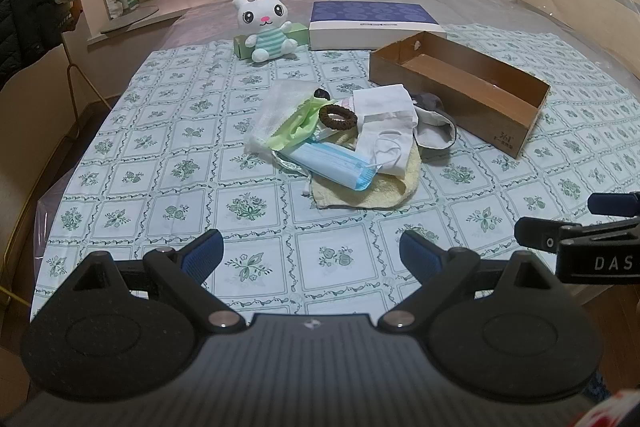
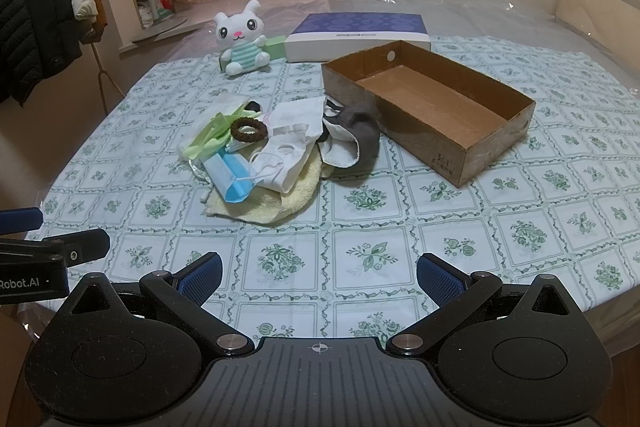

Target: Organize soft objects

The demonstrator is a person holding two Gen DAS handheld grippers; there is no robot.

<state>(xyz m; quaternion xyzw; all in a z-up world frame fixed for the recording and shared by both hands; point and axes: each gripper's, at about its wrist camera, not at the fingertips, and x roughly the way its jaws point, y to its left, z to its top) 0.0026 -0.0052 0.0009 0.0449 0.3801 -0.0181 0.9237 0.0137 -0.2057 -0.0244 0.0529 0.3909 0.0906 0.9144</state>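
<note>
Terrycloth towel (image 2: 276, 205), pleated blue mask (image 1: 334, 163) and ribbed brown hair tie (image 2: 249, 129) lie heaped beside a rectangular cardboard box (image 2: 472, 163) printed "361". Both grippers' jaws gape wide, empty.

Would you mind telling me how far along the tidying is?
Nothing looks sorted yet: the cardboard box is empty. Nothing is in hand; the left gripper and right gripper are open. The whole pile of soft items remains beside the box.
</note>
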